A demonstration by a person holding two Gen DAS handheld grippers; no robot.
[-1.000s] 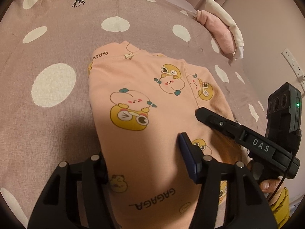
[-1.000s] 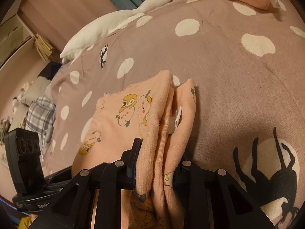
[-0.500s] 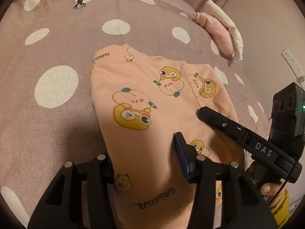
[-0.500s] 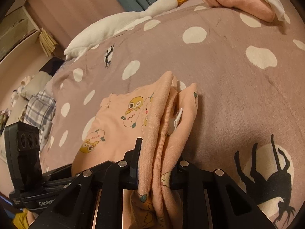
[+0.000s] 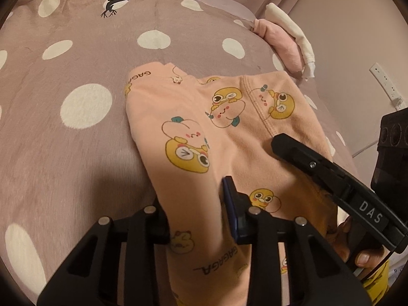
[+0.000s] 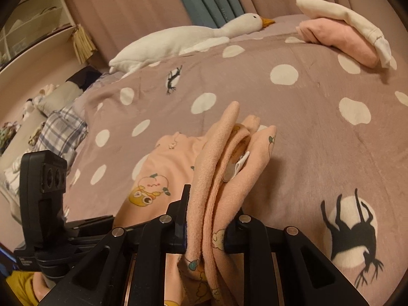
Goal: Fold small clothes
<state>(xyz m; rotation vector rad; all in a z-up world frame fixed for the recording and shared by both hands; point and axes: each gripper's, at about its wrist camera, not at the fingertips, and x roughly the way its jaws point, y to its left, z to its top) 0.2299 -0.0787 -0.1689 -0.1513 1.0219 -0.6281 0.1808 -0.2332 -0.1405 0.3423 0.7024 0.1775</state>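
A small peach garment (image 5: 204, 132) printed with yellow cartoon figures lies partly folded on the polka-dot bedspread (image 5: 76, 58). My left gripper (image 5: 196, 219) is shut on its near left edge, the cloth passing between the fingers. My right gripper (image 6: 207, 227) is shut on the bunched right edge of the garment (image 6: 219, 165), several layers and a white label showing between the fingers. In the left wrist view the right gripper (image 5: 329, 170) reaches in from the right over the cloth.
A white plush goose (image 6: 188, 35) lies at the head of the bed. Folded pink and white clothes (image 6: 341, 33) are stacked at the far right. A plaid pillow (image 6: 58, 132) and shelves (image 6: 30, 30) are to the left. A wall outlet strip (image 5: 386, 84) is at the right.
Both grippers have lifted and drawn back toward me with the garment held. More of the headboard and goose shows in the right wrist view.
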